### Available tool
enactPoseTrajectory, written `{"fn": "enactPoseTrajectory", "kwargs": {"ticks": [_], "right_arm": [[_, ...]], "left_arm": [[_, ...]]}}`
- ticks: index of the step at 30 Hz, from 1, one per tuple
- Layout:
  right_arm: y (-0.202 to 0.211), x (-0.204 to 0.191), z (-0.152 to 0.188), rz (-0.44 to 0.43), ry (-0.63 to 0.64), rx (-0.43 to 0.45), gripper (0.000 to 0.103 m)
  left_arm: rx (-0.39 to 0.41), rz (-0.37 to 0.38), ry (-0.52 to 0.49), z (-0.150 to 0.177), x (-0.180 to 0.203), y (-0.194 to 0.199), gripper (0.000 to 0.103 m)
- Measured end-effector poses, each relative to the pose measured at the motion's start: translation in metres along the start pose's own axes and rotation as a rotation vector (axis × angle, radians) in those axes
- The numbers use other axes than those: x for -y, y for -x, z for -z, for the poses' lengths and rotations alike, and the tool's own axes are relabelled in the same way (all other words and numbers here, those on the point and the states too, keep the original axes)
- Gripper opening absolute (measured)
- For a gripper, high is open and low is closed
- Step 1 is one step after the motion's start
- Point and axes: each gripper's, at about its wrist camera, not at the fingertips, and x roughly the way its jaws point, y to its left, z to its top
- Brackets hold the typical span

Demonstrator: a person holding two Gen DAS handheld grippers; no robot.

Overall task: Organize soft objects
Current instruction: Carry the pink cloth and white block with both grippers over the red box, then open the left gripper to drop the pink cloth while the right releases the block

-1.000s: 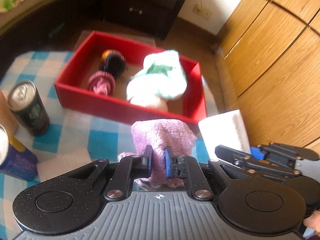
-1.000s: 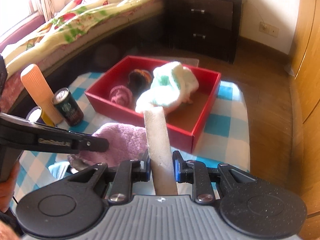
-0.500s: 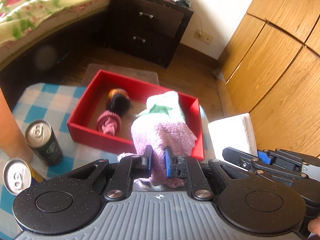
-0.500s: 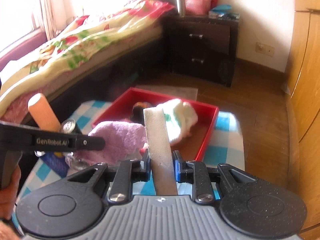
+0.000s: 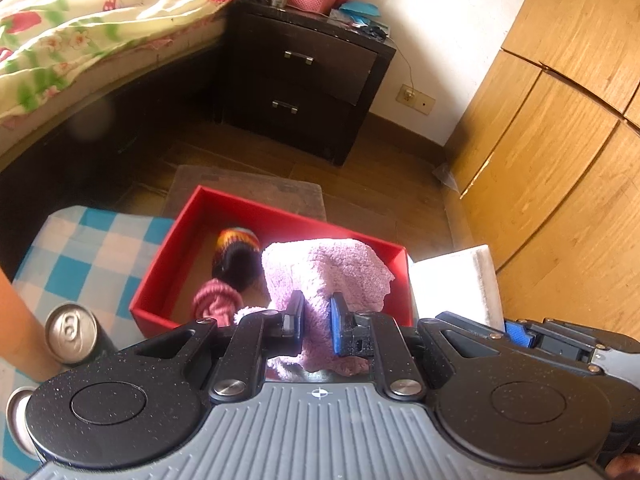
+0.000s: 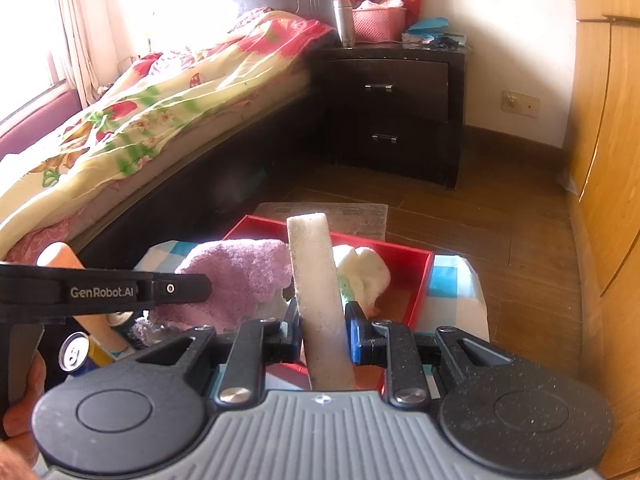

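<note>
both hands are loaded at once here. the left claw is pinching a fluffy purple cloth, which hangs in the air in front of the red box. the right claw is pinching a pale sponge that stands up between its jaws, also clear of the bench.

so where are we? the box on the checked bench already has soft things in it: a striped knit piece, a pink knit piece beside it, and, seen from the right wrist, a white-green cloth toward the far side. those look sorted.

what's left, as i judge it: the purple cloth and the sponge have to go into the box, and neither is in yet. there's open floor in the near left part of the box, so room shouldn't be a problem.

the cans and the orange cylinder at the bench's left are hard things and probably stay put. i can't see the whole bench, so there may be more soft items out of view.
</note>
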Motion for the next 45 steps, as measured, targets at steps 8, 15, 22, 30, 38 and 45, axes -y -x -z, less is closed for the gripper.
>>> {"fn": "enactPoseTrajectory", "kwargs": {"ticks": [8, 15, 22, 30, 38, 45], "right_arm": [[-0.033, 0.002, -0.008, 0.025, -0.004, -0.052, 0.001], [-0.062, -0.003, -0.012, 0.053, 0.022, -0.083, 0.001], [-0.089, -0.001, -0.011, 0.102, 0.041, -0.114, 0.001], [-0.113, 0.005, -0.009, 0.117, 0.034, -0.155, 0.001], [-0.123, 0.008, -0.006, 0.134, 0.016, -0.182, 0.004], [-0.124, 0.009, -0.007, 0.157, 0.008, -0.180, 0.046]], "left_arm": [[-0.007, -0.038, 0.008, -0.012, -0.008, -0.024, 0.011], [-0.021, -0.083, 0.007, -0.017, -0.019, -0.051, 0.011], [-0.047, -0.111, -0.003, -0.017, -0.026, -0.079, 0.011], [-0.078, -0.129, -0.007, -0.014, -0.031, -0.096, 0.012], [-0.095, -0.159, -0.034, -0.012, -0.029, -0.103, 0.024], [-0.068, -0.151, -0.049, -0.014, -0.024, -0.097, 0.066]]}}
